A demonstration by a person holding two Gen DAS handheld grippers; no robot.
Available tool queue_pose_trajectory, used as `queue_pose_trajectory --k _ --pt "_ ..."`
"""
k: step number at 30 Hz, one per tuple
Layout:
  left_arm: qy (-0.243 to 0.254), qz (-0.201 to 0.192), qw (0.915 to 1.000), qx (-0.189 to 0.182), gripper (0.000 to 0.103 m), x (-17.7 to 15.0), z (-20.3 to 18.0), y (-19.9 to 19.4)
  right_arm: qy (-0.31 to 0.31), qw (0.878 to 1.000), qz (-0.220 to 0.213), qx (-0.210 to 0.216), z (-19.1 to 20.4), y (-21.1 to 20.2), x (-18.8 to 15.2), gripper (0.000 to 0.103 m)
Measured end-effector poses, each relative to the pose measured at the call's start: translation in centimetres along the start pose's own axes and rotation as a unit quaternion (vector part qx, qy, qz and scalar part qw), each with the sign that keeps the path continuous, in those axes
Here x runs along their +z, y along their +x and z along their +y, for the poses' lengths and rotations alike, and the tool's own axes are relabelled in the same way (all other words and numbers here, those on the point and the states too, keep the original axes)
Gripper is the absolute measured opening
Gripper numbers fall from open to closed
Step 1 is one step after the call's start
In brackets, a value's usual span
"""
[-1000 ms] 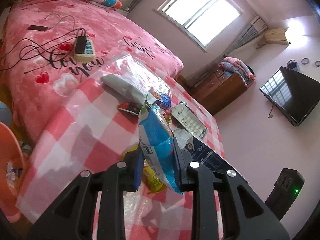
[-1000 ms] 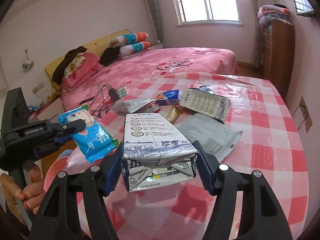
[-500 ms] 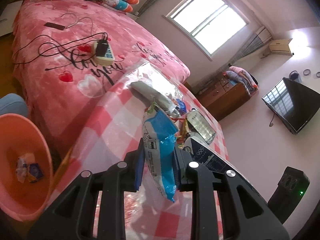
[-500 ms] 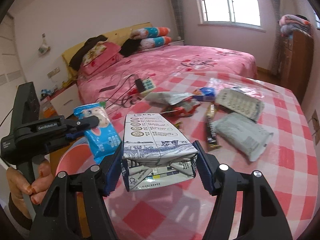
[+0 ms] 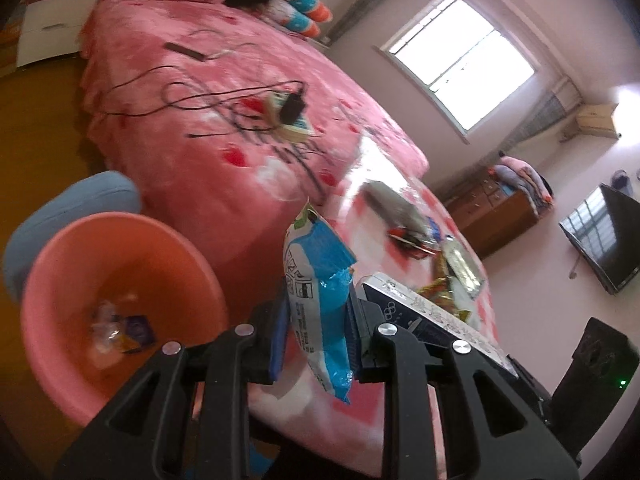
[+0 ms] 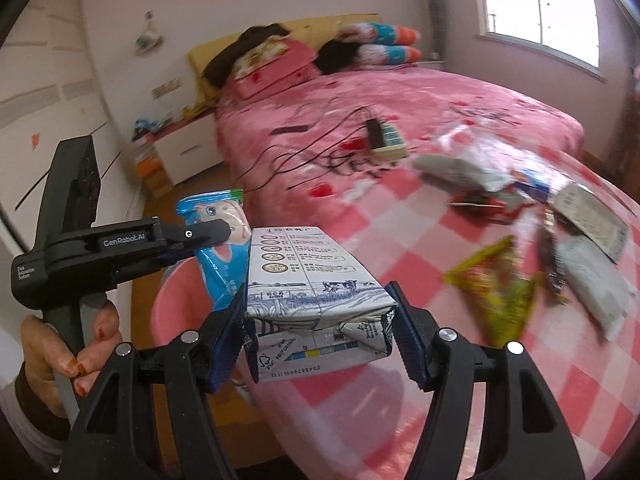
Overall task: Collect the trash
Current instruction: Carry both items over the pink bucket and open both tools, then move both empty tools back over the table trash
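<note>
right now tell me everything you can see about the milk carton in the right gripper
The milk carton is a white paper-board box printed in dark blue with a cow scene, round icons and small text on top, and a barcode and colour squares on its folded end. That end faces the camera and looks creased and a little squashed. It lies on its side, clamped across its width between the blue-padded jaws of the right gripper, held in the air near the edge of the checked table. Nothing else visibly touches it.

A bed (image 5: 208,120) with a pink heart-print blanket stood beside the counter (image 6: 500,360), a power strip (image 6: 386,140) and black cables (image 5: 160,92) lying on it. Striped pillows (image 6: 384,44) sat near the headboard. A television (image 5: 616,248) hung on the wall.
</note>
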State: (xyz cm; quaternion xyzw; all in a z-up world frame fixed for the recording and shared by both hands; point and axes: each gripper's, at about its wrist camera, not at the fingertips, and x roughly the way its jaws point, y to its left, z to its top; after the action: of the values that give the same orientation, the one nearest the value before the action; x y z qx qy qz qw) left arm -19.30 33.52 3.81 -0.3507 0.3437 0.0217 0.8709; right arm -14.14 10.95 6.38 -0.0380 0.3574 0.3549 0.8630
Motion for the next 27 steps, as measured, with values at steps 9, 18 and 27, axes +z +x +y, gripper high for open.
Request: queue_pose_trajectory --k 9,18,27 --pt "-0.035 -0.009 0.9975 0.061 0.026 0.2 6.6 -1.6 -0.066 0.996 0.043 0.05 5.8 5.3 0.8 0.067" --pt "-0.047 -0.007 0.988 0.147 0.06 -0.5 12.0 -0.9 -0.06 0.991 0.082 0.085 7.5 10.4 0.2 0.083" --pt "0.027 -0.051 0.979 0.195 0.079 -1.4 11.4 -1.6 -0.005 0.997 0.04 0.059 4.1 7.1 -0.3 0.089"
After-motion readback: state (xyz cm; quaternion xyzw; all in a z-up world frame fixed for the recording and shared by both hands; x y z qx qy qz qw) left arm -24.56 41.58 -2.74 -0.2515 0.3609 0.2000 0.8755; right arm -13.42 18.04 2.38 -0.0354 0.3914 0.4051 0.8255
